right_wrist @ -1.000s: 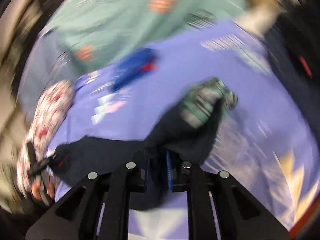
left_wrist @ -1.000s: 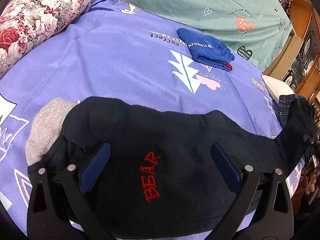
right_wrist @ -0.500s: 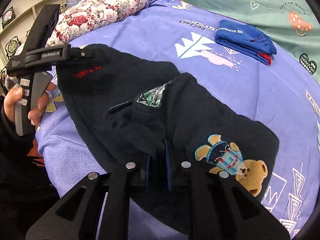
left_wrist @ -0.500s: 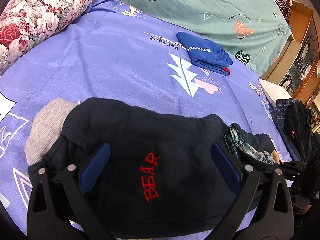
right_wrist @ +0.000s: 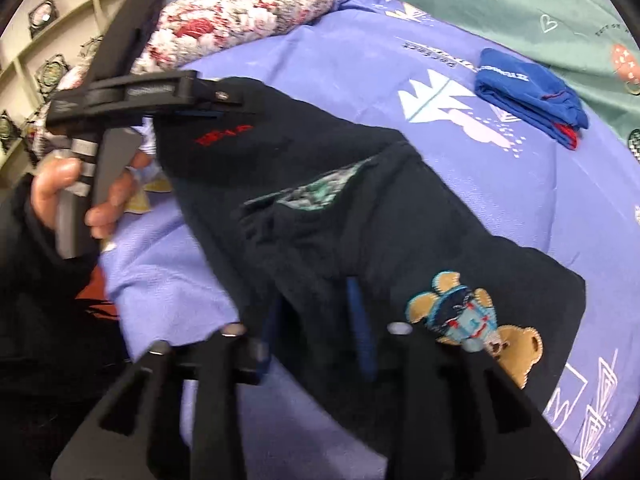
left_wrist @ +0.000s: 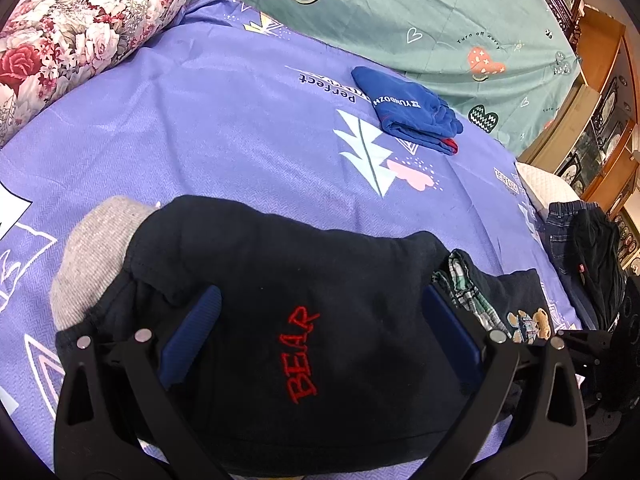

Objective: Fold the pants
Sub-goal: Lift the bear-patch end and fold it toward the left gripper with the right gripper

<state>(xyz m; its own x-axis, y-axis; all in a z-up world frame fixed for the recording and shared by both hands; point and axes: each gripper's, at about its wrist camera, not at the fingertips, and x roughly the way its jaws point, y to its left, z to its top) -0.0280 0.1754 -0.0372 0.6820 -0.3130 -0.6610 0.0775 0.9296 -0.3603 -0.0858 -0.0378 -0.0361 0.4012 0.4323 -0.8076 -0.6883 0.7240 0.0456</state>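
Black pants (left_wrist: 280, 280) with red "BEAR" lettering and a grey cuff (left_wrist: 92, 248) lie on the purple bedsheet. The other end, with a bear patch (right_wrist: 472, 320) and plaid lining (right_wrist: 320, 196), is folded over on top. My left gripper (left_wrist: 316, 336) is open, its blue pads straddling the pants by the lettering. My right gripper (right_wrist: 316, 328) has its jaws parted with pants fabric between them. The left gripper also shows in the right wrist view (right_wrist: 152, 92), held in a hand.
A folded blue garment (left_wrist: 412, 116) lies further back on the bedsheet (left_wrist: 224, 128). A floral pillow (left_wrist: 80, 36) is at the back left, a green sheet (left_wrist: 400, 12) behind. Dark jeans (left_wrist: 580, 248) are piled at the right, wooden furniture (left_wrist: 600, 80) beyond.
My right gripper carried the pants' far end over onto the near part, then its jaws spread from shut to parted. My left gripper has stayed open over the lettering.
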